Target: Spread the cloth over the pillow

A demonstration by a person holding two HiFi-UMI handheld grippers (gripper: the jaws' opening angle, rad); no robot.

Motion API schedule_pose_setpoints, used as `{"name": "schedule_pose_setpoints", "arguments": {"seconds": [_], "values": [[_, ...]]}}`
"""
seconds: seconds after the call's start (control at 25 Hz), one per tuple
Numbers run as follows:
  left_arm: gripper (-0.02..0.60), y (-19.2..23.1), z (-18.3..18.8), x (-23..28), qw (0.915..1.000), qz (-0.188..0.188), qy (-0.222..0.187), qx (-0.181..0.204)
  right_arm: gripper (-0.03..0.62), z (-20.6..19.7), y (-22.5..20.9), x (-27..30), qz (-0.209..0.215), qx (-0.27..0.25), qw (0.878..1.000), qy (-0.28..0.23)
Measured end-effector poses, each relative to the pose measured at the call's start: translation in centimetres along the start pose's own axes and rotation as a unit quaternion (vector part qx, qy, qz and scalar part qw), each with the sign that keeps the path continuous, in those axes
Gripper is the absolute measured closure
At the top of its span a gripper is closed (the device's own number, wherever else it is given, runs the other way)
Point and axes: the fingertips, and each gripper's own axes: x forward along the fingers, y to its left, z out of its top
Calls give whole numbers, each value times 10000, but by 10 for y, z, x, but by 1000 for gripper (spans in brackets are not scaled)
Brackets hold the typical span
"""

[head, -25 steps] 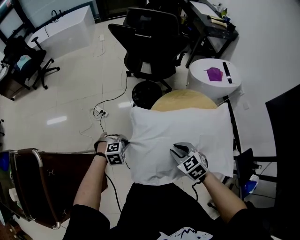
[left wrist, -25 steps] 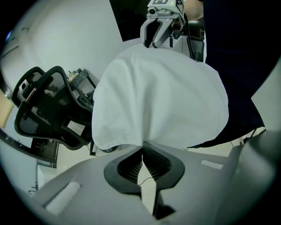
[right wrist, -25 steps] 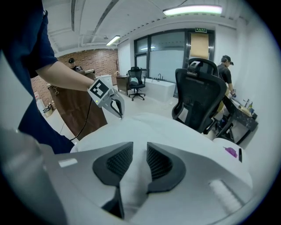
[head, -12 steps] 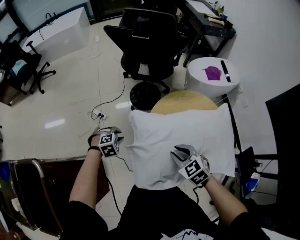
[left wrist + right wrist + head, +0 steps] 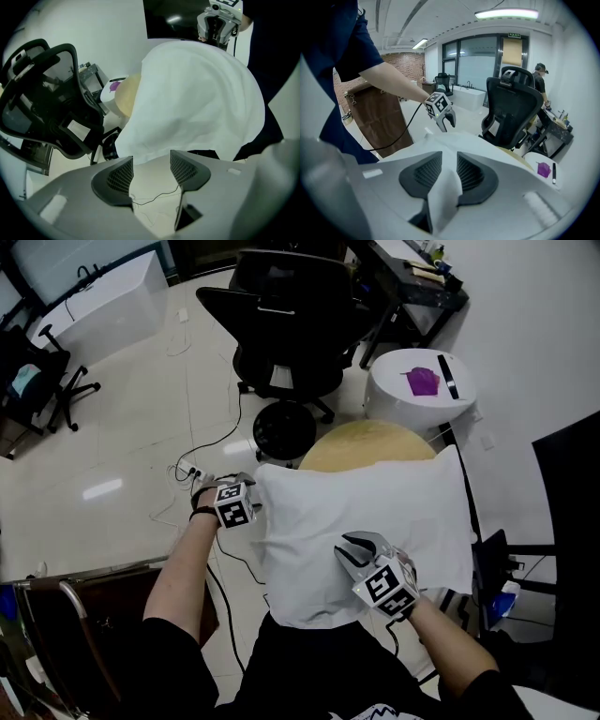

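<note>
A white cloth (image 5: pixel 370 521) lies draped over the pillow, whose yellow far edge (image 5: pixel 370 442) shows beyond it. My left gripper (image 5: pixel 242 487) is beside the cloth's far-left corner, just clear of it. In the left gripper view its jaws (image 5: pixel 151 164) have just been opening and stand wide, with only floor and a cable between them. My right gripper (image 5: pixel 356 549) rests on the near middle of the cloth. In the right gripper view it (image 5: pixel 449 171) is shut on a pinched fold of the white cloth (image 5: pixel 445 192).
A black office chair (image 5: pixel 281 324) and a round black base (image 5: pixel 284 427) stand beyond the pillow. A white round table (image 5: pixel 389 395) carries a purple item (image 5: pixel 424 381). Cables (image 5: pixel 202 465) trail over the floor at the left. A brown chair (image 5: pixel 94 615) is at the lower left.
My left gripper let go of the cloth's left edge, swung out to the left, then moved forward to the far-left corner with its jaws opened. The right gripper hardly moved.
</note>
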Motion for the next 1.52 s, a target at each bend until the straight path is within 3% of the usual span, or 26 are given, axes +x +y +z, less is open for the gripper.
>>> {"name": "schedule_pose_setpoints", "arguments": {"seconds": [0.36,0.56,0.64,0.68,0.84,0.96,1.08,1.2,1.24,1.4,1.52], "values": [[358,9,-3,36,9992,-246,-21,-300,482,-4,-1,9,-49,117,9999,77],[468,17,1,39,9996,-98,-127,-241,482,-10,-2,10,-88,210,9997,74],[564,18,4,38,9996,-79,-188,-172,482,-10,-3,10,-106,233,9996,70],[581,18,5,37,9997,-60,-207,-133,482,-10,-3,10,-113,237,9996,70],[577,23,2,32,9995,138,-218,-154,482,-11,-2,10,-133,241,9996,76],[424,27,-1,31,9994,193,-204,-199,482,-12,-2,10,-143,243,9996,80],[371,24,-1,34,9997,45,-185,-164,482,-11,-1,11,-143,240,9996,82],[360,25,3,38,9996,-18,-226,-162,482,-11,-1,12,-155,215,9996,88],[370,24,6,38,9996,-25,-251,-134,482,-11,-1,12,-161,213,9996,89],[559,23,12,36,9995,4,-326,20,482,-12,0,13,-173,220,9996,98],[581,22,8,36,9997,2,-240,73,482,-13,0,13,-177,230,9995,100]]}}
